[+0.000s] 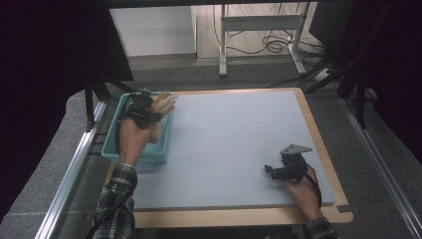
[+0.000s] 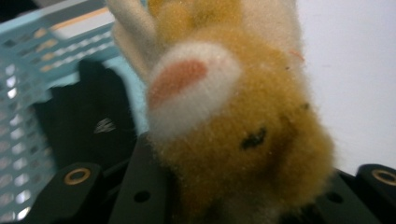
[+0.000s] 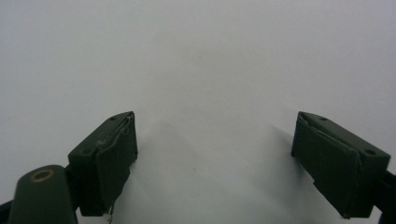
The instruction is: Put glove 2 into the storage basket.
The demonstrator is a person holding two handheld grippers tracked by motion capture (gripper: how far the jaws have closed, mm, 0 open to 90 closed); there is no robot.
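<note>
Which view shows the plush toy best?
The left gripper view: the plush toy sits close-up, clamped in the left gripper. The high view shows it small above the basket. The right gripper view looks at bare table.

Clamped in the left tongs (image 2: 224,205), the plush toy (image 2: 233,121) is fuzzy orange and cream pile. Just beside them, the basket (image 1: 161,144) is turquoise plastic lattice. Under the right tongs (image 3: 215,154), of matt black plastic, the worktop (image 1: 234,144) is smooth matt grey, edged in pale wood.
</note>
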